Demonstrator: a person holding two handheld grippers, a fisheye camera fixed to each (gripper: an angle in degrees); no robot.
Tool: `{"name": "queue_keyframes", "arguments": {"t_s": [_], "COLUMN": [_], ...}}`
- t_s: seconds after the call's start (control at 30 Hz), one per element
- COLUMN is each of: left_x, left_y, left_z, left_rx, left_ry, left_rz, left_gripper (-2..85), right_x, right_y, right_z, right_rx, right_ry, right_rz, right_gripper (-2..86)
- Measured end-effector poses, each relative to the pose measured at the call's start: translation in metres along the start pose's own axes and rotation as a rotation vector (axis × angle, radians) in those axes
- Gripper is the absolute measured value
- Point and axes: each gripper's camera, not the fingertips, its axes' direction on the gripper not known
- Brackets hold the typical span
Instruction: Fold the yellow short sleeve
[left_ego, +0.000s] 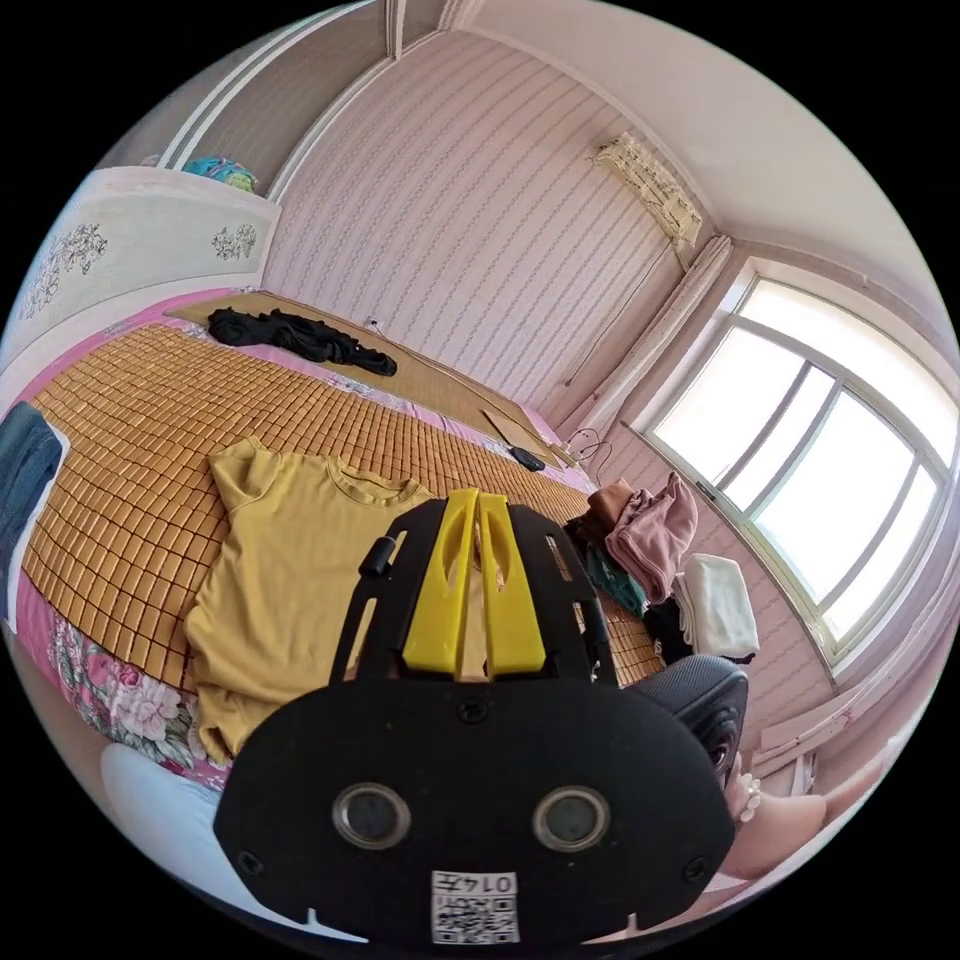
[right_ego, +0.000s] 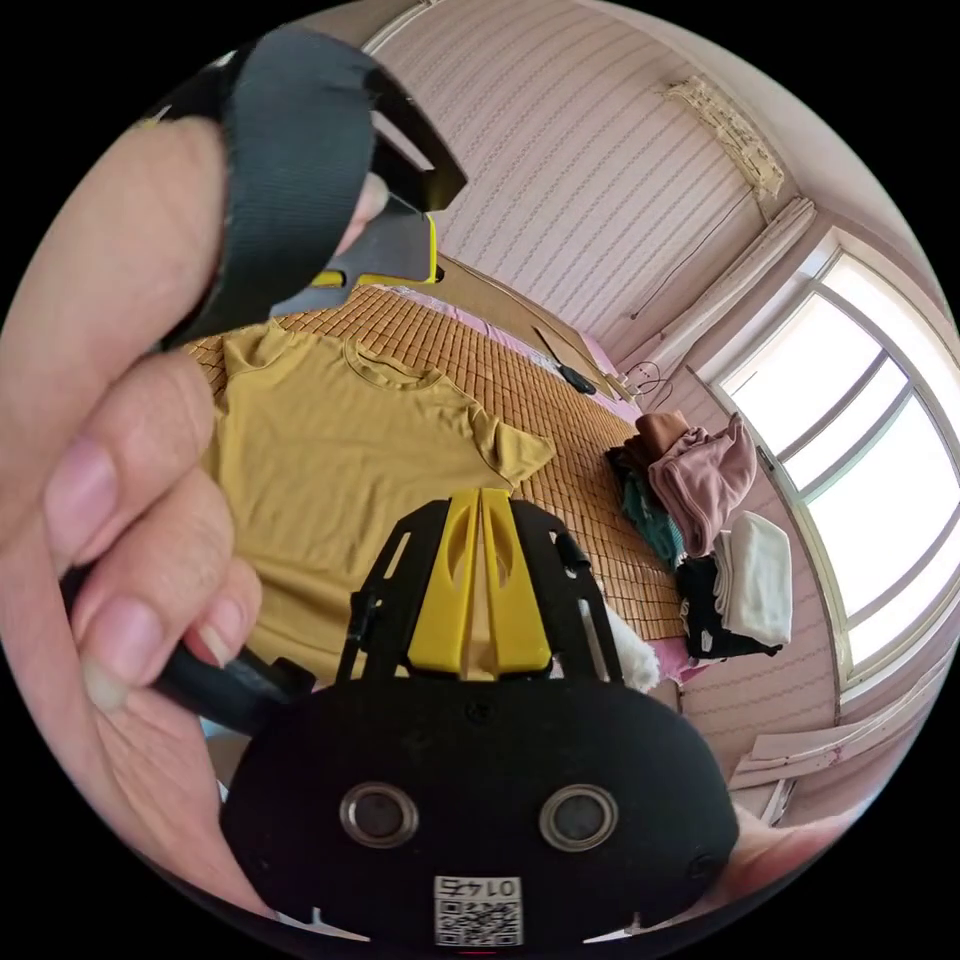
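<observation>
Both claws closed — left claw (left_ego: 478, 500) hides yellow shirt (left_ego: 290, 560).

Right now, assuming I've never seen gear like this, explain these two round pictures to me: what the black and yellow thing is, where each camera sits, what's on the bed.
A person holds a hand tool in each hand; each carries a fisheye camera looking over its own two yellow jaws. One picture rides the left gripper, the other the right gripper. Both have jaws closed together, holding nothing. The big hand in the right gripper view is the person's, holding the other tool. A yellow short sleeve shirt lies spread flat on the bed's woven mat, not yet folded. Dark clothes lie farther back, and a pile of clothes sits near the window.
</observation>
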Motion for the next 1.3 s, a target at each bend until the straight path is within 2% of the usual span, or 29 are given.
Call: {"name": "queue_keyframes", "arguments": {"t_s": [0.23,0.27,0.4,0.5,0.57,0.7,0.9,1.0,1.1,1.3], "left_x": [-0.008,-0.013,-0.036,-0.073,-0.094,-0.123,-0.136,-0.138,-0.140,-0.135], "left_y": [0.013,0.015,0.024,0.043,0.057,0.084,0.100,0.107,0.114,0.108], "left_z": [0.028,0.037,0.056,0.040,0.028,0.009,0.034,0.055,0.073,0.078], "left_rx": [-0.068,-0.089,-0.181,-0.260,-0.335,-0.549,-0.767,-0.824,-0.878,-0.889], "left_ry": [-0.055,-0.047,-0.174,-0.216,-0.230,-0.283,-0.208,-0.188,-0.242,-0.245], "left_rz": [0.022,0.022,0.090,0.089,0.093,0.185,0.232,0.206,0.213,0.239], "left_gripper": [-0.9,-0.9,-0.4,2.0,4.9,7.0,8.7,9.3,8.6,4.3], "right_x": [0.000,-0.001,0.001,0.022,0.030,0.040,0.071,0.086,0.097,0.118], "right_y": [0.004,0.003,-0.009,-0.007,-0.001,0.005,-0.003,-0.006,-0.008,-0.013], "right_z": [0.047,0.060,0.107,0.151,0.168,0.166,0.168,0.167,0.162,0.150], "right_rx": [-0.060,-0.089,-0.310,-0.484,-0.516,-0.436,-0.462,-0.469,-0.460,-0.451], "right_ry": [-0.130,-0.199,-0.256,-0.328,-0.297,-0.236,-0.269,-0.291,-0.285,-0.259], "right_rz": [0.026,0.012,-0.140,-0.059,-0.036,-0.090,-0.025,-0.009,-0.030,-0.034], "right_gripper": [-1.0,-1.0,-1.0,-1.0,-0.9,-0.9,-0.9,-0.9,-0.9,-0.9]}}
